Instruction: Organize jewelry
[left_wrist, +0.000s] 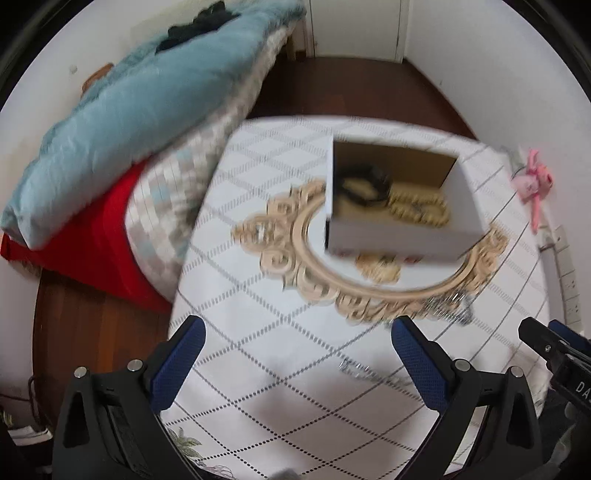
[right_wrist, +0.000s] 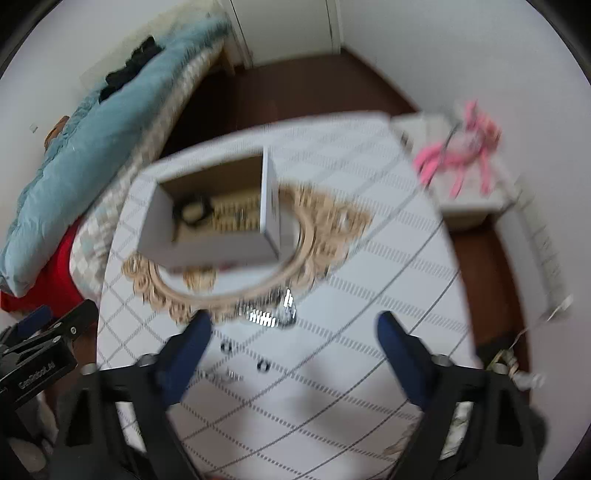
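Left wrist view: left claw (left_wrist: 299, 354) stands wide with nothing between its blue pads, hovering over the white table with grey diamond-line cloth (left_wrist: 258, 398). A thin silver chain (left_wrist: 364, 371) lies loose on the cloth just beside the right-hand pad. Further off, the open white cardboard box (left_wrist: 399, 240) sits on an oval mirror with a carved beige frame (left_wrist: 295, 236); inside the box are a black ring-shaped band (left_wrist: 364, 182) and cream beaded strands (left_wrist: 421, 208). A sparkly silver bracelet (left_wrist: 448, 308) lies against the frame's near rim. Right wrist view, blurred: right claw (right_wrist: 293, 332) is also wide and empty, aimed at the same sparkly bracelet, just ahead of its fingertips. Small dark-and-silver studs (right_wrist: 263, 366) and a short silver chain piece (right_wrist: 221, 376) lie between the pads, nearer the camera. Judgement: the step is a pickup of loose pieces for the box. Best approach: lower steeply over one piece, straddle the bunched part, close slowly so links do not slip, keep clear of the frame.
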